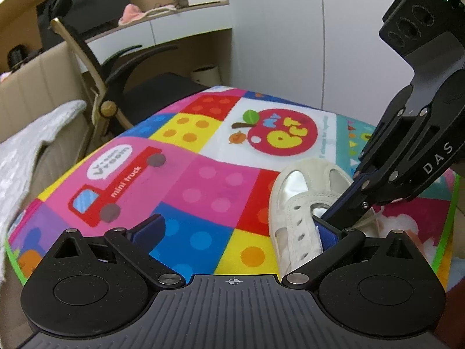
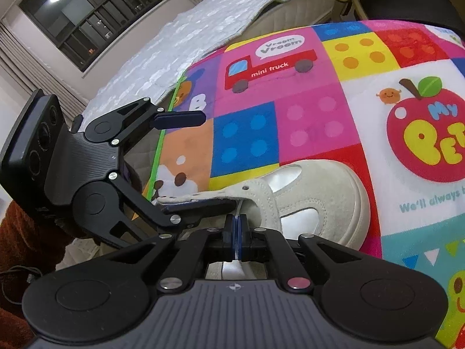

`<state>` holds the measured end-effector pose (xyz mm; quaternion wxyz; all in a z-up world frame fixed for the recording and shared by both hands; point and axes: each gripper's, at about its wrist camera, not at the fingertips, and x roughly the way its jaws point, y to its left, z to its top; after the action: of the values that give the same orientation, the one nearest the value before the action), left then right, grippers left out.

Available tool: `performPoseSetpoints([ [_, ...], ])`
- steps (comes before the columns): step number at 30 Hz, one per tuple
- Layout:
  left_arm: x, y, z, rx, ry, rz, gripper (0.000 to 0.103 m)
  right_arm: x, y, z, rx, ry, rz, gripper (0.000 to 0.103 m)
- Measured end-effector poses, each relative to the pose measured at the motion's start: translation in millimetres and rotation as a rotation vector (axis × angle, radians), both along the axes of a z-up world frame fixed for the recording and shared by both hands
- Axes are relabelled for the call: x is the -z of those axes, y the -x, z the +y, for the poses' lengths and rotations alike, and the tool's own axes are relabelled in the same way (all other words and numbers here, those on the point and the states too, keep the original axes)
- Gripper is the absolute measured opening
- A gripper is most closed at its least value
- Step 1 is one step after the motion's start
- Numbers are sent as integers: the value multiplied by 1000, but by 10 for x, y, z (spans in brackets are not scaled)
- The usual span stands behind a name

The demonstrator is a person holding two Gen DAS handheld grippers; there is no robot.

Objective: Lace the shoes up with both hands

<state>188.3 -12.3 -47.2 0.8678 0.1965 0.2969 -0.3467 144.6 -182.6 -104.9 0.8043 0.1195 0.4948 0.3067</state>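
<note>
Right gripper [image 2: 237, 226] is clenched on the white lace [image 2: 239, 203] at the shoe [image 2: 319, 200], which lies on the colourful mat [image 2: 247, 133]; left gripper [image 2: 203, 160] is spread wide, one finger against the eyelet flap.

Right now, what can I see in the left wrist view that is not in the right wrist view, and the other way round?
Only the left wrist view shows the desk shelf, the chair's armrest and the row of empty eyelets along the shoe's flap.

Only the right wrist view shows the window and the right gripper shut on the white lace.

Both show the pale shoe, the colourful play mat, the wide-open left gripper and the quilted blanket.
</note>
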Motion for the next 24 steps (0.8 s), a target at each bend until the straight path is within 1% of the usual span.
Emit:
performPoseSetpoints([
  [6, 11, -13, 30, -1, 19, 12, 103, 11, 18, -7, 35, -3, -15, 1],
  [11, 2, 4, 30, 1, 13, 7, 103, 6, 19, -99, 55, -61, 29, 1],
  [14, -5, 7, 31, 0, 3, -1, 103, 36, 32, -168, 63, -121, 87, 1],
  [17, -4, 6, 34, 1, 3, 3, 103, 79, 34, -201, 70, -143, 116, 1],
  [21, -8, 4, 35, -3, 1, -1, 103, 68, 38, -163, 65, -129, 104, 1],
  [24, -7, 4, 37, -4, 4, 1, 103, 87, 19, -167, 71, -134, 111, 1],
])
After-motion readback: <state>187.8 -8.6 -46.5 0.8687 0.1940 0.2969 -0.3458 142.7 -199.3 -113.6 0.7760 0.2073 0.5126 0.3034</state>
